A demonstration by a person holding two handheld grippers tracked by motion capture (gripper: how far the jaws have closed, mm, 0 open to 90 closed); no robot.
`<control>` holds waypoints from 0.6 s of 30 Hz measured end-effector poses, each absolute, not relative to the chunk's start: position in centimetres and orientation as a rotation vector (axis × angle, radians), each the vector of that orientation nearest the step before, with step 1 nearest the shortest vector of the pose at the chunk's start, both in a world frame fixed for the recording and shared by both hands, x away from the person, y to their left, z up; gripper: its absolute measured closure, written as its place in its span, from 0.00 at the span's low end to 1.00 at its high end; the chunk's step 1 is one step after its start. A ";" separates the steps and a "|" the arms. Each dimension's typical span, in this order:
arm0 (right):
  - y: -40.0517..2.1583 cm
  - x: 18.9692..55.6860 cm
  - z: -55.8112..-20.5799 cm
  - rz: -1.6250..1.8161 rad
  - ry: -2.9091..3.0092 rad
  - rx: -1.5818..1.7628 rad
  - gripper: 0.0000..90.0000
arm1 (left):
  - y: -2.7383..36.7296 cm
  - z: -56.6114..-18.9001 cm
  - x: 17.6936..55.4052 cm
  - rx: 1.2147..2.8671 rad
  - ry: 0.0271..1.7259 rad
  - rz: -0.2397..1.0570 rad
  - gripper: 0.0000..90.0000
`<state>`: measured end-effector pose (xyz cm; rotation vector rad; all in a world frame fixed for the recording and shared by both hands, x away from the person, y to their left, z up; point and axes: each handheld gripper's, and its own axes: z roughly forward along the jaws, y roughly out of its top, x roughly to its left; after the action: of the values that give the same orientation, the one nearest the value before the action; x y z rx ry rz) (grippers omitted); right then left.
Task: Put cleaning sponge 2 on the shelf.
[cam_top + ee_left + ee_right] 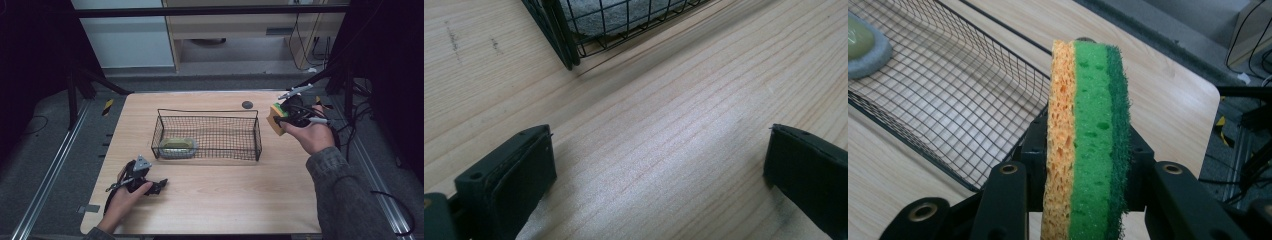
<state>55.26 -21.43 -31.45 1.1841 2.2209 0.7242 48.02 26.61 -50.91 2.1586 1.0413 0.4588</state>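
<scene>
Two tongs in play. Right tongs [1088, 165] clamped on sponge [1088, 140], which stands on edge between the jaws: orange layer, light green layer, dark green scrub layer. Lower end of the sponge is cut off at the bottom of the right gripper view, and the jaw pads are hidden behind it. In the high view the right tongs [281, 119] hold the sponge [275, 118] above the surface, just off the right end of the wire basket [207, 114]; the person's hand covers most of the gripper body.

Left tongs [659, 165] apart, nothing between the jaws, only bare surface [664, 115]. In the high view the left tongs [157, 186] rest low on the surface, in front of the basket's near left corner, well apart from the right tongs.

Basket holds one item [177, 145] at its left end, nearest the left tongs: grey pad with a yellowish-green top, hard to make out through the mesh; the left gripper view catches just a grey patch of it [614, 12] behind the wires, cut off at the top.

Small dark round spot [247, 104] on the surface beyond the basket, left of the right tongs; cannot tell what it is.
</scene>
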 end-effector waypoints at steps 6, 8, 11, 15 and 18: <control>-20.5 55.5 -30.6 0.756 2.209 1.132 0.72 | 26.6 -50.9 48.0 2.159 1.042 0.459 0.00; -20.3 55.6 -30.6 0.762 2.212 1.123 0.72 | 26.6 -50.9 48.0 2.159 1.042 0.459 0.00; -19.9 55.9 -30.6 0.760 2.216 1.108 0.72 | 26.6 -50.9 48.0 2.159 1.042 0.458 0.00; -19.4 56.3 -30.6 0.770 2.222 1.092 0.72 | 26.6 -50.9 48.0 2.159 1.042 0.459 0.00; -18.9 56.5 -30.7 0.779 2.228 1.082 0.72 | 26.6 -50.9 48.0 2.159 1.042 0.459 0.00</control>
<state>56.52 -18.86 -30.69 1.0822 2.2276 0.7788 48.03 26.61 -50.91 2.1589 1.0419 0.4590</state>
